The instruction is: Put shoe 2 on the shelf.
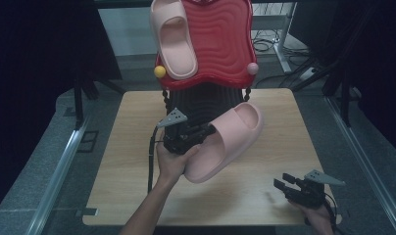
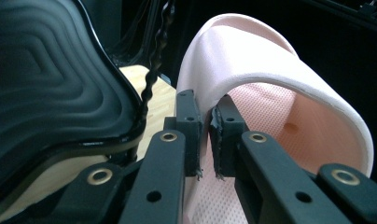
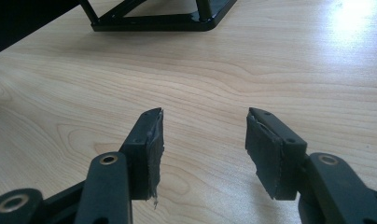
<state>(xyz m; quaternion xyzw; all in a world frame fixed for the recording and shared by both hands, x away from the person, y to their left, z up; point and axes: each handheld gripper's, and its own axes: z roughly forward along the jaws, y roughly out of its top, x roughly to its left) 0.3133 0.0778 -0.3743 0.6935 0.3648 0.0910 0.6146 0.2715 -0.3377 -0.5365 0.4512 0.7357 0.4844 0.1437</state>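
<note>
Inspector: Right gripper [image 1: 284, 185] stood open and empty, low over the table [image 1: 264, 196].

Clerk: And the left?

Inspector: Left gripper [image 2: 205, 140] was clamped on the slipper's [image 1: 225, 142] strap edge, held above the table. Its long axis ran up-right toward the rack [image 1: 220, 54], beyond. Pale pink, soft foam; its mate [image 1: 172, 39] lay there.

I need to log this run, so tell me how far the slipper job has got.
Done: one pink slipper already lies on the red top tier of the rack. In hand: the left gripper is shut on the strap edge of the second pink slipper, held above the wooden table. Left: probably setting it on the rack too. The right gripper is open over the table, holding nothing.
</note>
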